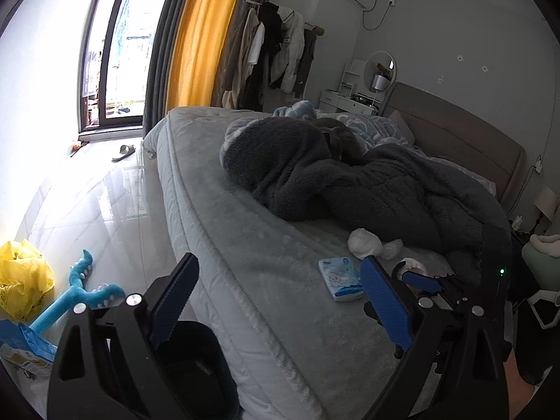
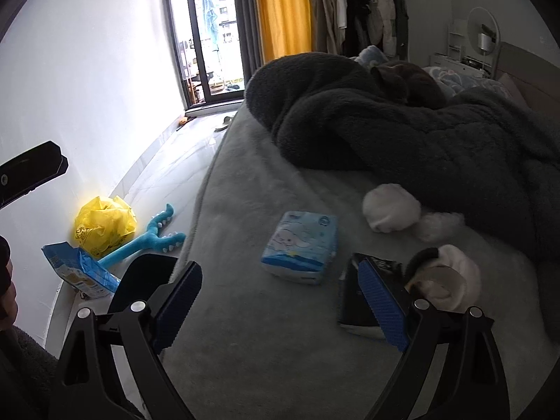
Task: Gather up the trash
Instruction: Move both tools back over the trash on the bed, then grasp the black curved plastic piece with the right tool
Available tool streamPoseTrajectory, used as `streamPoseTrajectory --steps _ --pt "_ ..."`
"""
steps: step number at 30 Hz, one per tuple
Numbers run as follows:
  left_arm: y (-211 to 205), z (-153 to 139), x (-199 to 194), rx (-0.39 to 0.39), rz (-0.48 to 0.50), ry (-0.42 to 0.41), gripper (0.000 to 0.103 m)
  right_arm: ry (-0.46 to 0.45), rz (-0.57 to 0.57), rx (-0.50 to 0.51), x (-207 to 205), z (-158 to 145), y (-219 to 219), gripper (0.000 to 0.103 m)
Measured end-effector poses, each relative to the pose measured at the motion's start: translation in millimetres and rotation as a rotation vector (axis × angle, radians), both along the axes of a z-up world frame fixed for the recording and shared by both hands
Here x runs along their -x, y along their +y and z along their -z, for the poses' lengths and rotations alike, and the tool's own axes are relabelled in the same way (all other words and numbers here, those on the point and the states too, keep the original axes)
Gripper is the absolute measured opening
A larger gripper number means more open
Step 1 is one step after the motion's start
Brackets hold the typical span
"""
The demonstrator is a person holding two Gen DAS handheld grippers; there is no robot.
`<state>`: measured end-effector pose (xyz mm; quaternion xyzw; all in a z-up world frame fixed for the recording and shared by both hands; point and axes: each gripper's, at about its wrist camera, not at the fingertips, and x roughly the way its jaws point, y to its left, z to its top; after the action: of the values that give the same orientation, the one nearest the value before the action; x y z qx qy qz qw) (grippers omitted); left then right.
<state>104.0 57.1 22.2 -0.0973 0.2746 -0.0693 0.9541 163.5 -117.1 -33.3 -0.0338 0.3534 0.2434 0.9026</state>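
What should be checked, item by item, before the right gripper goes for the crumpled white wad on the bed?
1. Right gripper jaws apart and empty: ok.
2. Left gripper jaws apart and empty: ok.
3. Crumpled white wad in plain sight on the bed: ok.
4. Wad clear of the dark blanket: not ok, it lies right against the blanket's edge.
5. Tissue pack and black book out of the way: cannot tell, both lie between the gripper and the wad.
6. Black bin within reach beside the bed: ok, just under the left gripper.
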Motion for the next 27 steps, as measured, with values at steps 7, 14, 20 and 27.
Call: streamPoseTrajectory --steps 7,14,20,27 --pt "-42.2 6.8 -12.2 -0.004 0.073 -0.002 0.095 0.006 0.098 0.011 -3.7 7.8 -54.1 0.092" --pt "-74.1 16.6 -26.2 0.002 0.117 0.017 0.095 0.018 0.158 0.038 -9.6 20.5 -95.2 0.092" --pt "-101.1 22.3 -37.5 -0.015 0.149 0.018 0.095 0.024 0.218 0.020 -20.3 26.6 -127.7 0.092" --pt "-126.3 34.9 -49.2 -0.016 0.190 0.049 0.095 0.095 0.205 0.006 -34.0 43.5 -144.5 0.092"
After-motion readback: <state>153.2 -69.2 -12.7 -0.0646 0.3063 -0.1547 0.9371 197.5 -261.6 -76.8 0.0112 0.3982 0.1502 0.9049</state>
